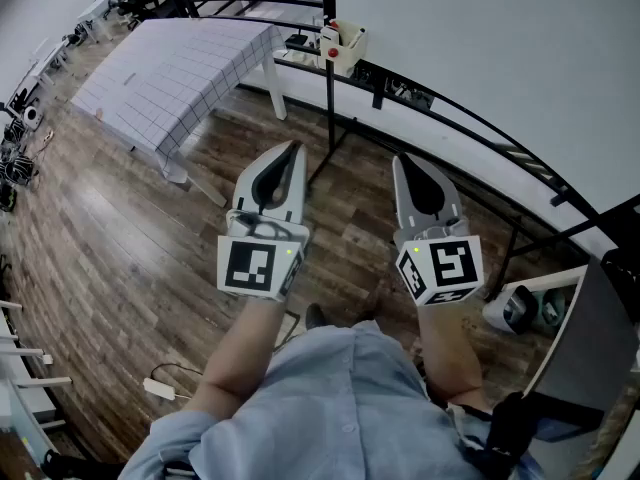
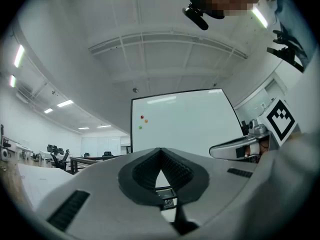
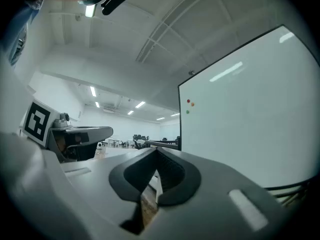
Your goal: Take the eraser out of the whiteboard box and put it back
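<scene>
Left gripper (image 1: 294, 150) and right gripper (image 1: 402, 163) are closed on nothing, well apart from the whiteboard box (image 1: 345, 50) — I think its eraser is light and soft, best pinched by its sides.

I count two grippers, the left gripper (image 1: 294, 148) and the right gripper (image 1: 406, 162), each bearing one marker cube (image 1: 258, 264). There is one whiteboard (image 2: 185, 121), and on it three small round magnets: one red magnet (image 2: 142, 116), one orange magnet (image 2: 145, 120) and one green magnet (image 2: 140, 127). One whiteboard box (image 1: 343, 48). One worktop (image 1: 170, 68) under a checked cloth. One white adapter (image 1: 158, 388) with one cable.
</scene>
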Demonstrator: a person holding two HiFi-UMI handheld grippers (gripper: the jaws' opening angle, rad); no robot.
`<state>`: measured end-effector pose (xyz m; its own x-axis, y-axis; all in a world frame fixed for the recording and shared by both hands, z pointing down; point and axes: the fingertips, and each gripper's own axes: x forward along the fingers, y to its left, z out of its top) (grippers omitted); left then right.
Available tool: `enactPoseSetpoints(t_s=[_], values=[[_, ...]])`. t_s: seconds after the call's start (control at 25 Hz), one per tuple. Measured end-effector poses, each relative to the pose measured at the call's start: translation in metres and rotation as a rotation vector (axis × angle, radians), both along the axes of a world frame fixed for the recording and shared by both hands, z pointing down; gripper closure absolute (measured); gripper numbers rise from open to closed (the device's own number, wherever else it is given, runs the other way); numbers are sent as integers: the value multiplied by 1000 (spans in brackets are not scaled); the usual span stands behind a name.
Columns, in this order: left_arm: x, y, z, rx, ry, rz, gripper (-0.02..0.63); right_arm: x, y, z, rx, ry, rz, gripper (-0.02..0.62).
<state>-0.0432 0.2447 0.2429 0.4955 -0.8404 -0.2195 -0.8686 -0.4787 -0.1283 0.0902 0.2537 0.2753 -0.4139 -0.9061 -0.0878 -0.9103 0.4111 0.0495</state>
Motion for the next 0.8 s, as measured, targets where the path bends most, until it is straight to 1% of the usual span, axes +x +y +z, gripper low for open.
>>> enactPoseSetpoints(t_s=[0.48,0.68,0.8], values=[[18,8,1,2,-9,-3,607,12,9,0,9,10,-23,601],[30,6,2,-11,-18,-17,607,28,7,3,-6,6,-10,601],[41,3,4,-17,-21,-25,607,40,3,6,-19,-17,-24,601]])
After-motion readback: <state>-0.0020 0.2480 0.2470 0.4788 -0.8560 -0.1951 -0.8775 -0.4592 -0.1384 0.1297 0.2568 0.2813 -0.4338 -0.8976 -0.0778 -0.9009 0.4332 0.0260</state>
